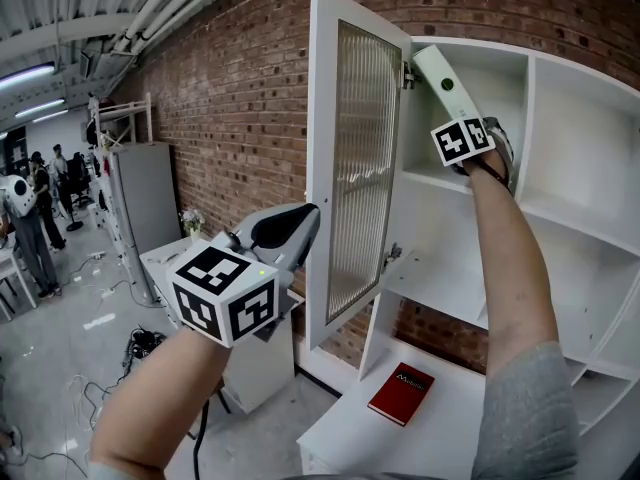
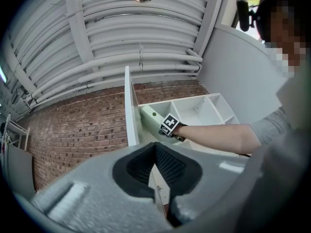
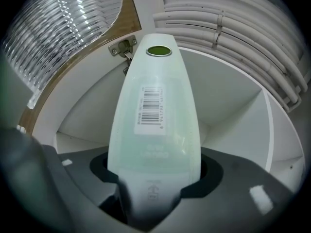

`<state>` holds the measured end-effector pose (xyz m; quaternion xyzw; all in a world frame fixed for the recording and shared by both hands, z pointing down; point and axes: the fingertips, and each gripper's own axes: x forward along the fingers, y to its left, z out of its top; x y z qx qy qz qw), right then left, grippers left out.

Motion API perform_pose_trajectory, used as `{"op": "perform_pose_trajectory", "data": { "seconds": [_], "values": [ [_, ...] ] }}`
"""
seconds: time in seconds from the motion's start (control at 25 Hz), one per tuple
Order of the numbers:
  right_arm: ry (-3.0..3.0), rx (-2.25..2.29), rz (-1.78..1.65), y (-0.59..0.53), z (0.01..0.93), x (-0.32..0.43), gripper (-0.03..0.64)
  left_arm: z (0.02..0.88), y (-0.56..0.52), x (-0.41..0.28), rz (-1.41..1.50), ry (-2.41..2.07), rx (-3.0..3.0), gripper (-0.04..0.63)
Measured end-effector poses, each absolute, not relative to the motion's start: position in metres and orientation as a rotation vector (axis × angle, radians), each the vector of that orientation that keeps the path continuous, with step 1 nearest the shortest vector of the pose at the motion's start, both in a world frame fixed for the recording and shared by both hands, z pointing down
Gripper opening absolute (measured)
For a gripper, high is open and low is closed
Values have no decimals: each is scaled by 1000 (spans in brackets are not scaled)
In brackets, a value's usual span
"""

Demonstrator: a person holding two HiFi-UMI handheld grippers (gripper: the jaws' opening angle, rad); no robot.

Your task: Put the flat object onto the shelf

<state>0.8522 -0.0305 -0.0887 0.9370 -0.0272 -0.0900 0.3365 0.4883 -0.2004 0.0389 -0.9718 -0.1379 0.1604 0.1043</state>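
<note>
A flat pale green bottle [image 1: 440, 76] with a barcode label and a green cap end [image 3: 158, 51] sits between the jaws of my right gripper [image 1: 458, 113], which is shut on its lower end. The bottle [image 3: 153, 110] tilts up and to the left inside the top left compartment [image 1: 495, 78] of the white shelf unit, above that compartment's shelf board [image 1: 432, 180]. My left gripper [image 1: 298, 220] hovers shut and empty, low and to the left of the open cabinet door [image 1: 355, 168]. In the left gripper view the bottle [image 2: 151, 116] shows just past the door edge.
The ribbed-glass door stands open left of the compartment, its hinge [image 3: 122, 46] close by the bottle's tip. A red notebook [image 1: 401, 392] lies on the unit's low surface. A brick wall is behind; more white compartments [image 1: 590, 148] lie to the right. People stand far left.
</note>
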Motion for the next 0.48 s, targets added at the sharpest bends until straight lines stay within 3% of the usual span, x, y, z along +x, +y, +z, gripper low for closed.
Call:
{"op": "perform_pose_trajectory", "data": {
  "seconds": [0.16,0.36,0.48],
  "values": [
    [-82,2434,-238,-31,-88,851,321,40,-203,485,470,-390,-2866,-2],
    [-153,2438,-305,-38,-87,840,404,42,-207,476,464,-369,-2865,-2],
    [-204,2440,-368,-44,-87,830,419,42,-208,471,458,-359,-2864,-2]
  ]
}}
